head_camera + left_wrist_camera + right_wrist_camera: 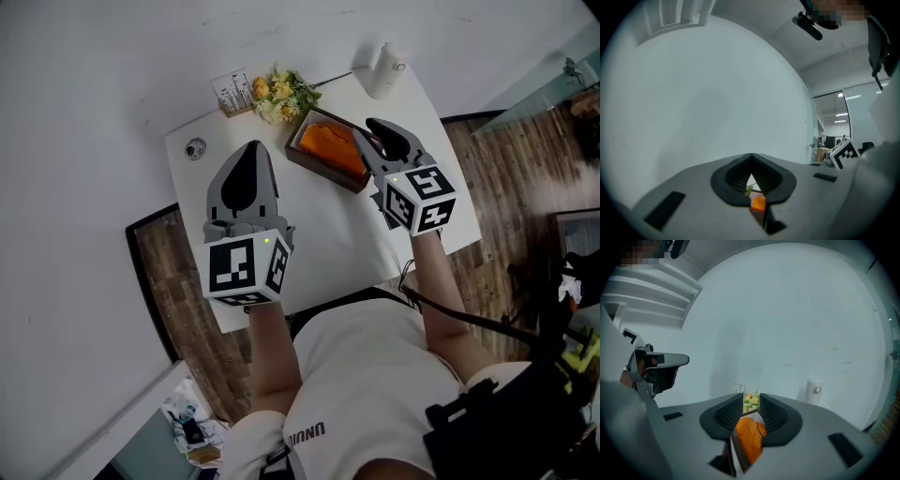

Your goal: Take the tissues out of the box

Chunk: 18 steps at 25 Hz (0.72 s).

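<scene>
While right gripper (pixel 373 127) hangs spread, tissues (pixel 333 145) in box (pixel 323 170) lie close under it; left gripper (pixel 253 147) closed

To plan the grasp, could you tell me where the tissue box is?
In the head view, the tissue box sits far back on the table, between the flowers and the right gripper.

White desk (pixel 328 234) w/ brown box (pixel 330 171) of orange tissues (pixel 333 145), flowers (pixel 281 94) & card (pixel 232 93) at back, white device (pixel 384 67), small round obj. (pixel 195 148).
</scene>
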Tool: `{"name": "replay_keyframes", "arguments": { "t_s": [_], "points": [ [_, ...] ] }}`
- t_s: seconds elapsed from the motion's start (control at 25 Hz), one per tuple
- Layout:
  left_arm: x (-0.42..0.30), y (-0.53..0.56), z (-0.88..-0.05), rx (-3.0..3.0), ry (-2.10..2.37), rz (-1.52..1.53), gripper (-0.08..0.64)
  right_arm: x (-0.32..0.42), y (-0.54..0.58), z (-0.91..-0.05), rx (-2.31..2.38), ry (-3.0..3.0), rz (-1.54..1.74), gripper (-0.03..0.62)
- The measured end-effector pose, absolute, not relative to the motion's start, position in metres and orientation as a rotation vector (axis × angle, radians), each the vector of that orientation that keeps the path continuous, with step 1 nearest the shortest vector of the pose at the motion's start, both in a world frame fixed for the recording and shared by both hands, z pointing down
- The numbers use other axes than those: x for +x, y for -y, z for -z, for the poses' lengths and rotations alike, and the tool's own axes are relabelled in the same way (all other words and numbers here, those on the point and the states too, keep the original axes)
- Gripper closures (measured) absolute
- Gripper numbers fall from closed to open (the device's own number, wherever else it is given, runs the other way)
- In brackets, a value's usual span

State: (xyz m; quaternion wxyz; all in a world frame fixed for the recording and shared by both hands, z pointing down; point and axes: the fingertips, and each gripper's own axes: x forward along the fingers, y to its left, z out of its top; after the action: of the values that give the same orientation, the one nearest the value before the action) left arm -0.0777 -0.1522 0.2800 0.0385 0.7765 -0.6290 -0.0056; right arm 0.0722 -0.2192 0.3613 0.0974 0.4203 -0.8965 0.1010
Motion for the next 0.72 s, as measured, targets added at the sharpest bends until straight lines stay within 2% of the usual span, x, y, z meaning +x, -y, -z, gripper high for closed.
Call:
{"name": "replay_keyframes", "arguments": {
  "t_s": [0.72],
  "points": [
    [-0.089, 0.171, -0.299, 2.323, 1.889, 0.000, 0.548, 0.059, 0.239, -0.403, 1.130, 2.555, -0.392, 0.452]
  ]
}}
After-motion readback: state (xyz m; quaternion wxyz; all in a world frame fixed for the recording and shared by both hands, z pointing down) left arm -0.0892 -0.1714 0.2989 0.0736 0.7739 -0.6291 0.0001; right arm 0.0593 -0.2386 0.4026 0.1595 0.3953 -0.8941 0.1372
